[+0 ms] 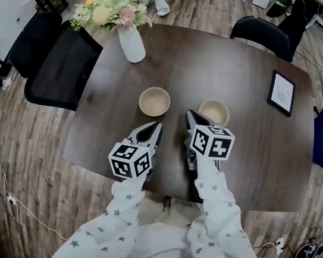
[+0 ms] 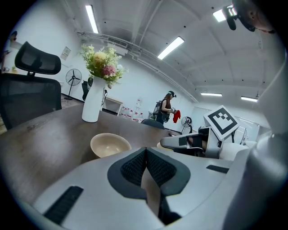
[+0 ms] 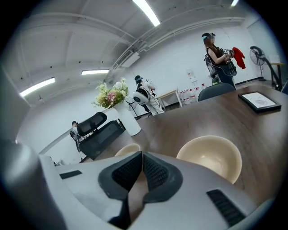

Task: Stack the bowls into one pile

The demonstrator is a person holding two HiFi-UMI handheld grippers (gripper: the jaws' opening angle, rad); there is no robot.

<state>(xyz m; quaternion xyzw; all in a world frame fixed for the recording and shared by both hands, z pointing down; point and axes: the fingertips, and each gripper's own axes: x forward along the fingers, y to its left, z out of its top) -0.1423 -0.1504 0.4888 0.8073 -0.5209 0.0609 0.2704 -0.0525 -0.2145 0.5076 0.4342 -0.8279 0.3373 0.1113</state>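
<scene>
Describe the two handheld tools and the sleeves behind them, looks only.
The left tool and right tool match: light grey shells tapering to a point, with dark textured pads inside. Each carries a white cube with black square markers: left cube, right cube. No cables are visible. The sleeves are white with small grey stars.

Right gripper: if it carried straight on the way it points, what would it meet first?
Probably the bare table between the bowls: the right gripper tilts down, right bowl to its right, left bowl to its left. Depth unclear.
</scene>
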